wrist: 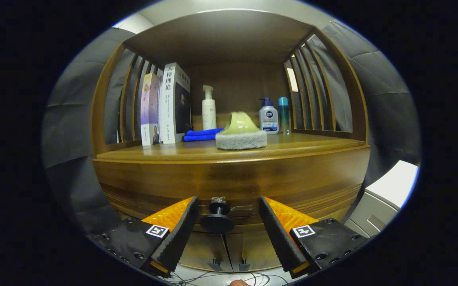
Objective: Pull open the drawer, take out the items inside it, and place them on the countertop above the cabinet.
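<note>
The gripper (227, 206) stands spread, clamping nothing. The drawer knob (218, 217) sits between the fingers, its stem pointing straight back toward the gripper. Beyond lies the drawer front (229, 180); farther, the countertop (292, 143).

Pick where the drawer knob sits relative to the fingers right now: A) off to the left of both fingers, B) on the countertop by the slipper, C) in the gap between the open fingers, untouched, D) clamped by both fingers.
C: the drawer knob sits in the gap of the open gripper, with space showing on both sides between it and the fingers, and the drawer front looks shut.
</note>
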Tool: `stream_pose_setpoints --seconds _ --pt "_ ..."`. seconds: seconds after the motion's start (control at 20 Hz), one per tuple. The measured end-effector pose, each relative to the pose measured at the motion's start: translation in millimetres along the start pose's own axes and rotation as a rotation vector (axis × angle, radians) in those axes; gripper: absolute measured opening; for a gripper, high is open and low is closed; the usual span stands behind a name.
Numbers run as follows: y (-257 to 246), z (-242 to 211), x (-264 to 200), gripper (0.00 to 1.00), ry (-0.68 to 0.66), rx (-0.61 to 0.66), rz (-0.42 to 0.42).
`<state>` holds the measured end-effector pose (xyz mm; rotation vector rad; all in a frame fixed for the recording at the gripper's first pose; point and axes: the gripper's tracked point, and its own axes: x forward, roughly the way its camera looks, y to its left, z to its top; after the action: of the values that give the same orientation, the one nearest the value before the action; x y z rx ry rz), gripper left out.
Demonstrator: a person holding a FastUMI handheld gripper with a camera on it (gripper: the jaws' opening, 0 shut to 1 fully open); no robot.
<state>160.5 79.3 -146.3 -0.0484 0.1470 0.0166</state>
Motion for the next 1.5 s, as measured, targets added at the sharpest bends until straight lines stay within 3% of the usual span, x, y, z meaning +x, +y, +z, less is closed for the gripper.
stream_pose_setpoints --seconds 0.35,0.7,1.05,1.5 --pt "2.2 80.4 -97.1 0.96 -0.156 -0.059 0.083" --pt "-8.7 108.0 -169.1 0.96 -0.185 -0.031 0.118" --pt "-23.1 102.3 -198.8 0.96 -0.179 -0.041 0.105" --pt "-19.3 92.3 -202.5 0.96 -0.155 -0.054 0.115"
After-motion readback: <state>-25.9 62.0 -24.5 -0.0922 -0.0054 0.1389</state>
